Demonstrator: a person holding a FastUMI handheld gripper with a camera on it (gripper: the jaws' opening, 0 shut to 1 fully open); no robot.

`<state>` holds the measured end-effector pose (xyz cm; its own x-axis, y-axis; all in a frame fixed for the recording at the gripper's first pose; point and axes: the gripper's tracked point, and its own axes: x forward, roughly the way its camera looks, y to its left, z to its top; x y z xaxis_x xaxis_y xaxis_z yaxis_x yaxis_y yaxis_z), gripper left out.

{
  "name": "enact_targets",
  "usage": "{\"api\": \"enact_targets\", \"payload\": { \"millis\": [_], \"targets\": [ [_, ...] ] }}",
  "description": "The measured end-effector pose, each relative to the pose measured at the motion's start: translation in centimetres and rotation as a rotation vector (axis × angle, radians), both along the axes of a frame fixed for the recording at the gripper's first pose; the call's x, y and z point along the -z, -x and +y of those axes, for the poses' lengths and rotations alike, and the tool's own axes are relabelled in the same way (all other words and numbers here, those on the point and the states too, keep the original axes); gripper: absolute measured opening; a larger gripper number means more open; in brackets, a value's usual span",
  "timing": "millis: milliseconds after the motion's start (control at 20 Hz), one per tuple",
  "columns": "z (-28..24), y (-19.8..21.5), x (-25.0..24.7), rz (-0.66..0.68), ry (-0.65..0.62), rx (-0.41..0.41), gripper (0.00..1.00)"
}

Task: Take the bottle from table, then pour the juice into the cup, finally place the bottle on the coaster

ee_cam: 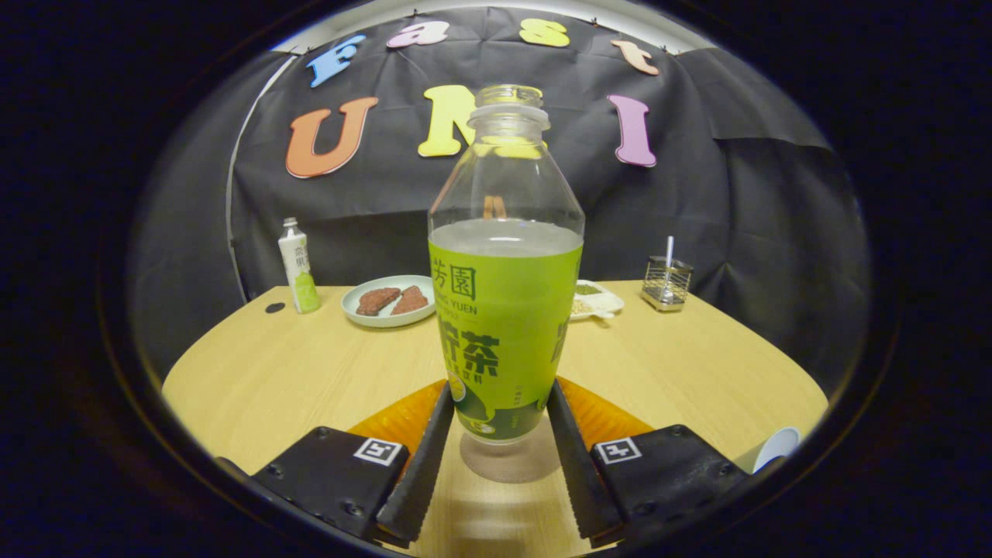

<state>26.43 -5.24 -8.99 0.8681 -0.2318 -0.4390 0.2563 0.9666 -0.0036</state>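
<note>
Your gripper point(500, 434) clamps the clear plastic bottle point(504, 310) low on its green label, both ribbed black fingers point(422, 457) pressed to its sides. The bottle stands upright, uncapped, pale liquid up to its shoulder, its base over an orange coaster point(403, 418) on the light wood-grain surface point(271, 372). A white cup point(777, 446) peeks in beside the right finger. Beyond sit a round plate point(387, 301) with brown slabs, a slim capped bottle point(298, 267) and a wire holder point(666, 283).
</note>
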Motion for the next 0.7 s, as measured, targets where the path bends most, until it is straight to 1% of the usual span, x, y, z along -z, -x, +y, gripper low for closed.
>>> {"api": "enact_targets", "payload": {
  "millis": [300, 700],
  "targets": [
    [-0.4, -0.2, 0.9, 0.016, -0.008, -0.001, 0.78],
    [-1.2, -0.2, 3.1, 0.075, -0.013, -0.009, 0.79]
  ]
}}
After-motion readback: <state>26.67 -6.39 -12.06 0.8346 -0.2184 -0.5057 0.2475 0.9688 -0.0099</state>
